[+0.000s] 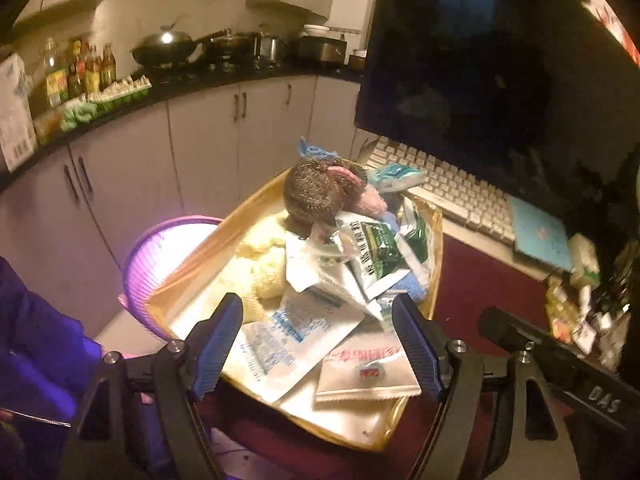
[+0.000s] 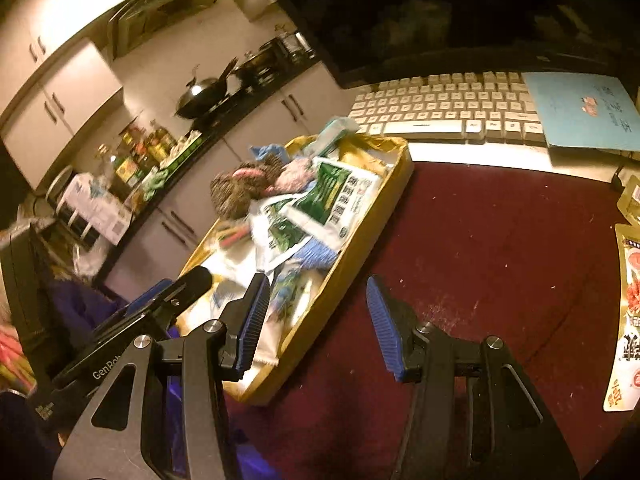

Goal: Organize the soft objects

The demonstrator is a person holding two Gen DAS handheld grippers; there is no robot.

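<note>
A gold tray sits at the dark red table's left edge, piled with soft things: a brown knitted toy with pink ears, a cream plush, green-and-white packets, white pouches and a blue cloth. My left gripper is open and empty, just above the tray's near end. My right gripper is open and empty over the tray's right rim and the table; its arm shows in the left wrist view.
A white keyboard and blue booklet lie under a dark monitor. A pink basket stands left of the tray. A snack packet lies at the right. Small clutter is at the far right.
</note>
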